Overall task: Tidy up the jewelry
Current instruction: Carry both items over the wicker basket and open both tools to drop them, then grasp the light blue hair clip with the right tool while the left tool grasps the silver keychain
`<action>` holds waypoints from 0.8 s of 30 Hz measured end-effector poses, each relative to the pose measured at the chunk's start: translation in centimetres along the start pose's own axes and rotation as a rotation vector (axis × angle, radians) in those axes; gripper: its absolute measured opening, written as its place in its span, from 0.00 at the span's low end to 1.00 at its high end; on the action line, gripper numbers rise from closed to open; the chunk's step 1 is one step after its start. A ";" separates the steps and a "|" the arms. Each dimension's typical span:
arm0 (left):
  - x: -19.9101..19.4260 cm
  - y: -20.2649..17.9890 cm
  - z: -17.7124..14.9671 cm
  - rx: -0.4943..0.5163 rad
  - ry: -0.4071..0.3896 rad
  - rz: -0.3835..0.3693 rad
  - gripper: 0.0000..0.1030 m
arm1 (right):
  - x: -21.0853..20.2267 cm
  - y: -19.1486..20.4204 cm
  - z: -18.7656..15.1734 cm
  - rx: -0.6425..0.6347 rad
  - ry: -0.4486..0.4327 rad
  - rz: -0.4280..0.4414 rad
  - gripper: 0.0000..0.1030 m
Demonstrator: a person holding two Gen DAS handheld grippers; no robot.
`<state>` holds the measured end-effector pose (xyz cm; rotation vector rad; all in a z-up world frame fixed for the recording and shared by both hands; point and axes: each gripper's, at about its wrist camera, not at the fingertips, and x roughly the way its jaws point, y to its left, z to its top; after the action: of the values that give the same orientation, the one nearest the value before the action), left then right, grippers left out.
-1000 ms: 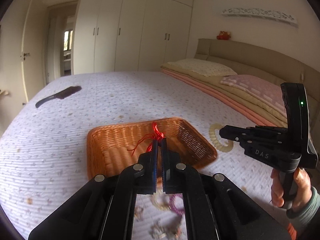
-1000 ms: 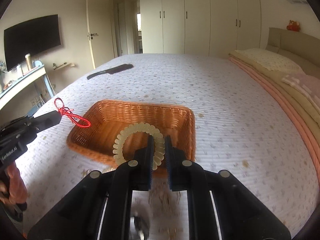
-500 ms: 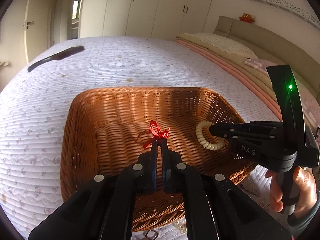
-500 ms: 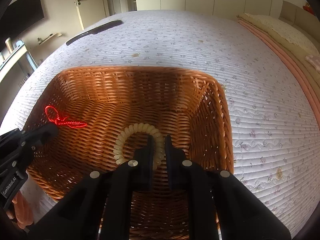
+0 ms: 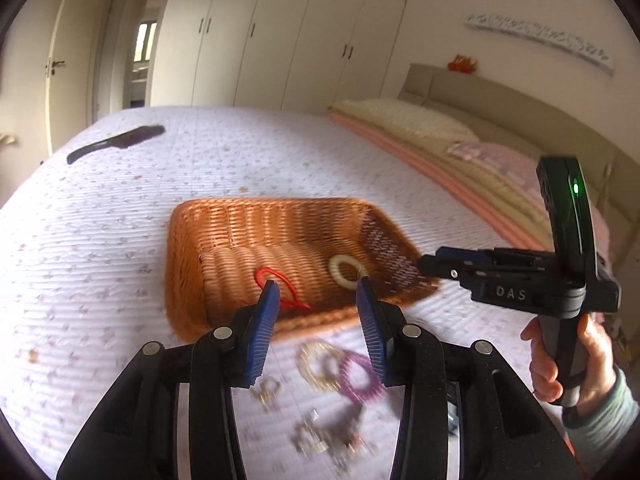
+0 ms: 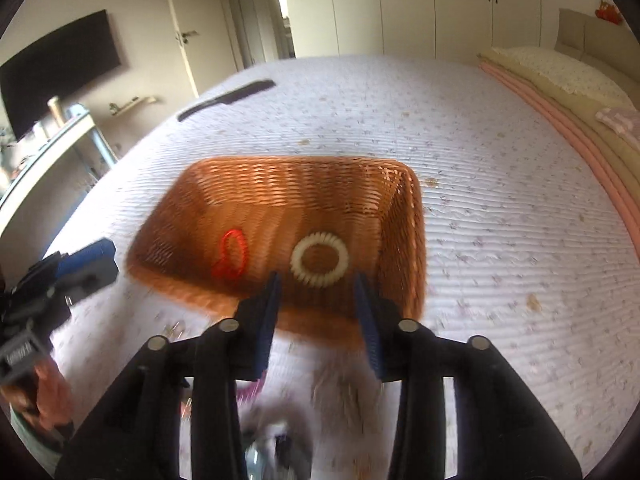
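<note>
Two pieces in the wicker basket [image 6: 404, 240], red cord [image 6: 230, 256] and cream bracelet [image 6: 319, 258]; both claws opening, empty.

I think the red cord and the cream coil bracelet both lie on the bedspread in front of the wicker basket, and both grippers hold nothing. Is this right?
Not quite. The red cord and the cream coil bracelet lie inside the wicker basket, on its floor, as the right wrist view shows. The rest holds: the left gripper and right gripper hold nothing, their jaws opening.

One basket [image 6: 404, 216], two bracelets inside [image 6: 319, 259].
</note>
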<state>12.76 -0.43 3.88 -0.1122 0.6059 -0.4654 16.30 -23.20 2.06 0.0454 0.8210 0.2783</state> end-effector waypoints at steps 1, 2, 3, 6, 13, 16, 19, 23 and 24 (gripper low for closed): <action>-1.1 -0.3 -0.5 -0.002 -0.009 -0.006 0.37 | -1.2 0.2 -0.8 -0.005 -0.016 0.012 0.38; -2.0 -0.6 -1.0 -0.001 -0.013 -0.010 0.37 | -2.1 0.4 -1.6 -0.007 -0.027 0.019 0.38; -2.8 -0.8 -1.5 0.000 -0.014 -0.014 0.37 | -2.8 0.6 -2.3 -0.009 -0.033 0.016 0.38; -4.3 -1.4 -3.3 -0.001 -0.008 -0.018 0.37 | -4.5 0.8 -4.8 -0.012 -0.044 0.005 0.38; -5.3 -1.9 -7.4 -0.025 0.048 -0.027 0.37 | -5.9 0.5 -10.4 0.062 -0.033 0.052 0.38; -4.9 -1.8 -8.5 -0.039 0.069 -0.026 0.37 | -6.2 1.2 -12.2 0.051 -0.029 0.061 0.38; -4.2 -1.4 -9.3 -0.049 0.089 -0.021 0.37 | -6.4 2.4 -13.5 0.012 -0.027 0.057 0.38; -3.5 -1.2 -10.3 -0.053 0.121 -0.014 0.37 | -5.9 4.2 -14.7 -0.059 -0.023 -0.001 0.38; -3.2 -1.1 -10.4 -0.051 0.129 -0.013 0.37 | -5.8 4.4 -15.0 -0.063 -0.022 -0.003 0.38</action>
<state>4.02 0.36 -2.68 -0.1359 0.7442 -0.4728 0.67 -21.47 -3.38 -0.0117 0.7903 0.3005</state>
